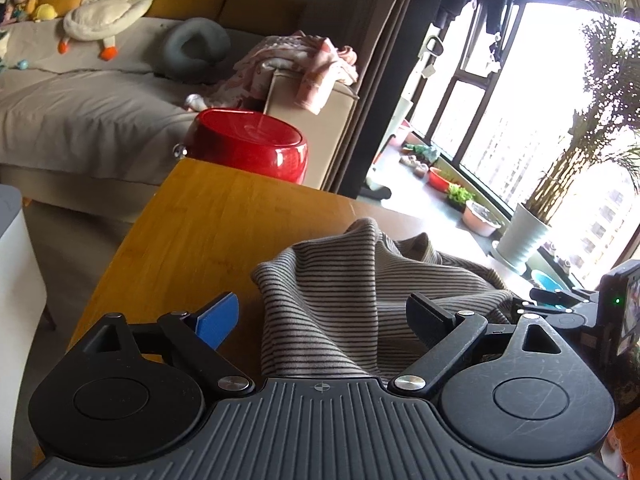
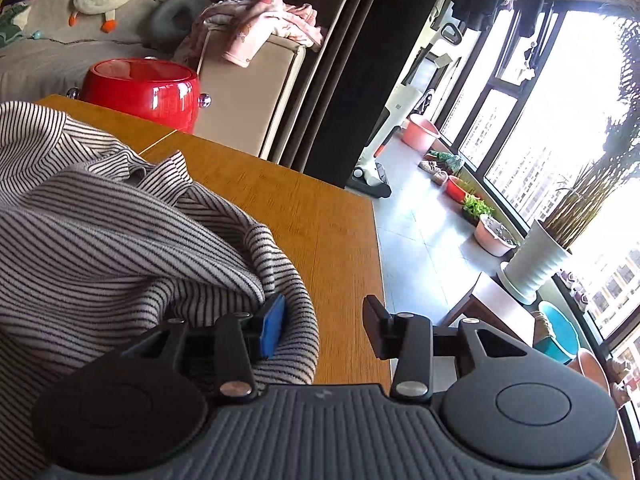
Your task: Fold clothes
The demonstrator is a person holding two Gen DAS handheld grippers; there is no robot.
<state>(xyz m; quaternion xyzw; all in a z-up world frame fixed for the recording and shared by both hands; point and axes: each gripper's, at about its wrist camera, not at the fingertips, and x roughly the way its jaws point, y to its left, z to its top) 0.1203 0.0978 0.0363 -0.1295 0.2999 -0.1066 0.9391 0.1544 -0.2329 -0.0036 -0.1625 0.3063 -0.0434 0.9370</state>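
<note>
A striped grey-and-black garment (image 1: pixel 352 292) lies bunched on the wooden table (image 1: pixel 208 216). My left gripper (image 1: pixel 320 316) is open, and a fold of the cloth rises between its spread fingers without being pinched. In the right wrist view the same garment (image 2: pixel 120 232) covers the table's left side. My right gripper (image 2: pixel 324 326) is open at the garment's right edge. Its blue-padded left finger (image 2: pixel 274 326) sits against the cloth hem, while the right finger (image 2: pixel 376 328) hangs over bare table (image 2: pixel 312 208).
A red glossy stool (image 1: pixel 252 142) stands beyond the table's far edge, with a sofa (image 1: pixel 80 112) holding plush toys and pink clothes (image 1: pixel 304 64) behind it. Potted plants (image 1: pixel 524 236) and basins line the window at right. The right gripper's body (image 1: pixel 600 312) shows at the right edge.
</note>
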